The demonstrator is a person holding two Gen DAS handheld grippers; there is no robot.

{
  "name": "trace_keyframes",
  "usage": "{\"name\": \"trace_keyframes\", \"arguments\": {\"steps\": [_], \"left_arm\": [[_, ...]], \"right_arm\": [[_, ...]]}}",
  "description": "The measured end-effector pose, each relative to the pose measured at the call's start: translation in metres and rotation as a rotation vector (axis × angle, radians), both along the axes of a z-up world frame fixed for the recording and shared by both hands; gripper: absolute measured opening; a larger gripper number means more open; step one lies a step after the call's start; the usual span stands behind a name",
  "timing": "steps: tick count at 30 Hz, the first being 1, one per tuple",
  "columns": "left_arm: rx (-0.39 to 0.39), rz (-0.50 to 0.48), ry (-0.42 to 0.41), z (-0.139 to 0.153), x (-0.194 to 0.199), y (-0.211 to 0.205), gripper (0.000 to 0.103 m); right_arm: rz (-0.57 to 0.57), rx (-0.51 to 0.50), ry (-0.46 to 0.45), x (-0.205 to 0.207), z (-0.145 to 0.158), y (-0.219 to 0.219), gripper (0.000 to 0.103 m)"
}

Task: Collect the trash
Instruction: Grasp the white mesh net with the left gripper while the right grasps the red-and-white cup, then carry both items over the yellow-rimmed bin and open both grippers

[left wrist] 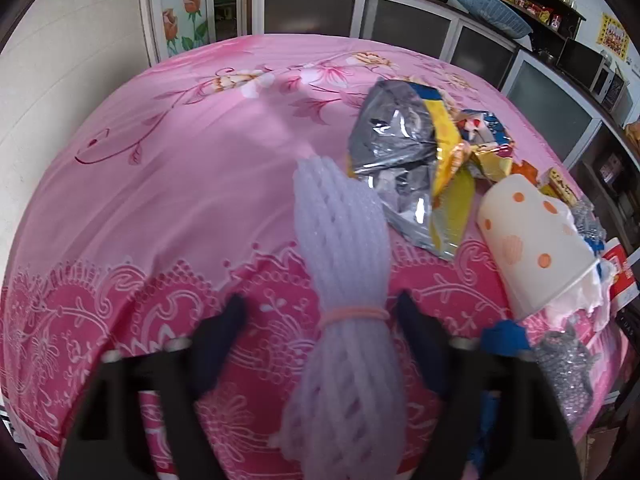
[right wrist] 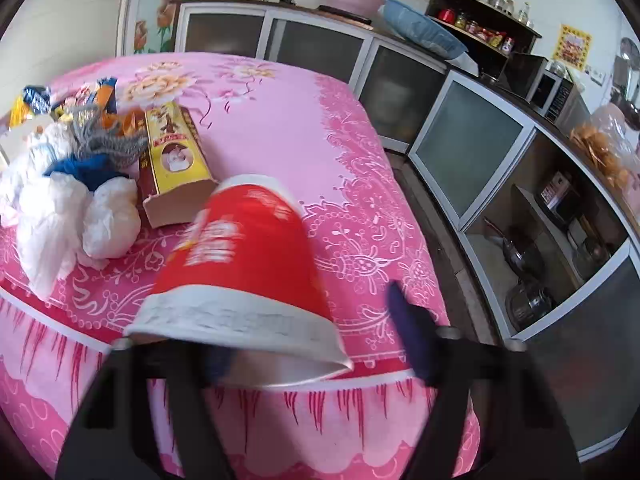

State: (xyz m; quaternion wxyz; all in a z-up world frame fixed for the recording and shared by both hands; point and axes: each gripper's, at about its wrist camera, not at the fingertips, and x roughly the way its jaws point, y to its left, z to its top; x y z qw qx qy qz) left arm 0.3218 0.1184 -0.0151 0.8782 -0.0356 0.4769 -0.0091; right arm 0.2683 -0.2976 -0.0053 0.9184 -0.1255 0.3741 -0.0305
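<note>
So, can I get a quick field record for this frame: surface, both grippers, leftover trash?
surface: pink floral tablecloth
left gripper: open, straddling banded white foam net
right gripper: open at tipped red paper cup, outer finger clear
leftover trash: foil wrappers, dotted cup, yellow box, crumpled tissues

Left gripper [left wrist: 320, 320] angled down, jaws part-open. Right gripper [right wrist: 308, 332] angled down, jaws narrower.
</note>
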Motion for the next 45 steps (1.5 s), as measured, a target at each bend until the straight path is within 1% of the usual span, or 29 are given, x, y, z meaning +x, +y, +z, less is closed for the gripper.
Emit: {"name": "trace_keyframes", "arguments": {"steps": [1,2,3,4,6,10,17,20,22,24,25,28,30,31,34,38,41,43,45], "left_arm": [[0.001,0.009,-0.004,0.0,0.0,0.002,0.025],[-0.026,0.009,-0.003,0.0,-0.001,0.005,0.026],[-0.042,0.009,0.0,0.001,-0.001,0.006,0.025],[-0.039,0.01,-0.006,0.002,-0.002,0.005,0.024],[-0.022,0.004,-0.017,0.003,-0.004,0.004,0.024],[-0.051,0.007,-0.053,0.018,-0.018,0.005,0.024],[-0.088,0.007,-0.19,0.066,-0.053,0.01,0.024],[-0.087,-0.039,-0.239,0.083,-0.068,-0.002,0.024],[-0.105,-0.101,-0.259,0.091,-0.078,-0.022,0.024],[-0.118,-0.183,-0.272,0.096,-0.086,-0.051,0.024],[-0.131,-0.247,-0.28,0.099,-0.091,-0.072,0.024],[-0.145,-0.39,-0.295,0.103,-0.102,-0.124,0.024],[-0.162,-0.495,-0.292,0.103,-0.109,-0.166,0.024],[-0.167,-0.531,-0.291,0.102,-0.113,-0.182,0.025],[-0.193,-0.676,-0.276,0.097,-0.126,-0.251,0.025],[-0.215,-0.826,-0.249,0.081,-0.144,-0.328,0.025],[-0.213,-0.938,-0.21,0.062,-0.161,-0.391,0.025],[-0.203,-0.999,-0.177,0.05,-0.174,-0.427,0.025],[-0.18,-1.065,-0.134,0.034,-0.188,-0.464,0.025]], "right_arm": [[-0.01,0.002,-0.01,0.0,0.001,0.0,0.019],[-0.015,0.011,-0.016,-0.002,0.003,-0.001,0.01],[-0.017,0.021,-0.019,-0.002,0.004,-0.001,0.008],[-0.022,0.025,-0.025,-0.004,0.006,-0.001,0.007],[-0.032,0.028,-0.054,-0.009,0.011,-0.001,0.007],[-0.04,0.034,-0.101,-0.022,0.025,0.0,0.007],[-0.069,0.075,-0.16,-0.051,0.052,-0.01,0.007],[-0.096,0.101,-0.176,-0.071,0.06,-0.022,0.007],[-0.125,0.121,-0.185,-0.089,0.064,-0.035,0.007],[-0.152,0.141,-0.192,-0.106,0.066,-0.048,0.007],[-0.171,0.154,-0.195,-0.121,0.068,-0.058,0.007],[-0.227,0.15,-0.212,-0.155,0.071,-0.08,0.007],[-0.275,0.152,-0.218,-0.183,0.073,-0.1,0.007],[-0.304,0.142,-0.221,-0.199,0.073,-0.111,0.007],[-0.379,0.126,-0.225,-0.238,0.069,-0.139,0.007],[-0.468,0.124,-0.232,-0.282,0.067,-0.174,0.007],[-0.536,0.107,-0.223,-0.313,0.056,-0.198,0.007],[-0.571,0.1,-0.205,-0.328,0.045,-0.21,0.007],[-0.608,0.133,-0.166,-0.339,0.024,-0.226,0.008]]}}
